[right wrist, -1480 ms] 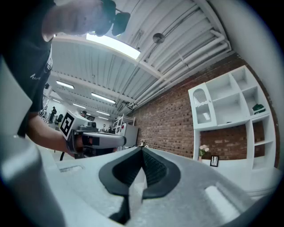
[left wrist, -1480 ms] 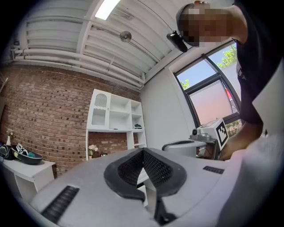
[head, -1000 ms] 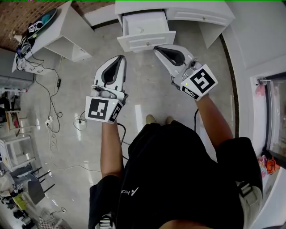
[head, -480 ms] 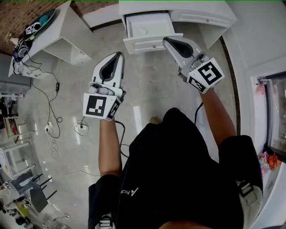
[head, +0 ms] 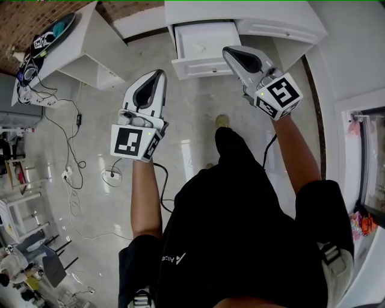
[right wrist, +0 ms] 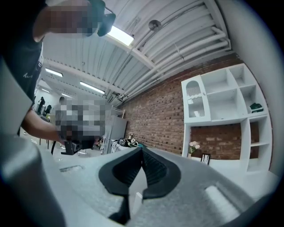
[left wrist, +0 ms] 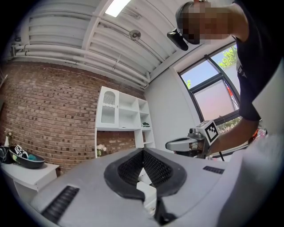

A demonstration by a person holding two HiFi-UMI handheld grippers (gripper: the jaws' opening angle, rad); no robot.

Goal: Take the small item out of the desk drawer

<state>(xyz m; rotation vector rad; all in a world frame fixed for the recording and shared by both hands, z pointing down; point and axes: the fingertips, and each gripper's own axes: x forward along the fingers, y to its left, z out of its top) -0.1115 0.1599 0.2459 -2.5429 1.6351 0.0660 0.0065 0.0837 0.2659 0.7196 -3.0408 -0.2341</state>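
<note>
In the head view the white desk stands at the top, and its drawer is pulled out. A small pale item lies faintly on the drawer's bottom. My right gripper is shut and empty, its tips beside the right end of the drawer front. My left gripper is also shut and empty, over the floor to the left of and below the drawer. Both gripper views point up at the room: the left gripper's and the right gripper's jaws meet with nothing between them.
A white side table with a dark helmet-like thing stands at the upper left. Cables trail over the shiny floor on the left. A glass door runs along the right. The person's foot is below the drawer.
The person has stepped toward the desk. The right gripper has risen to the right end of the drawer front; the left has shifted little. Both stay shut.
</note>
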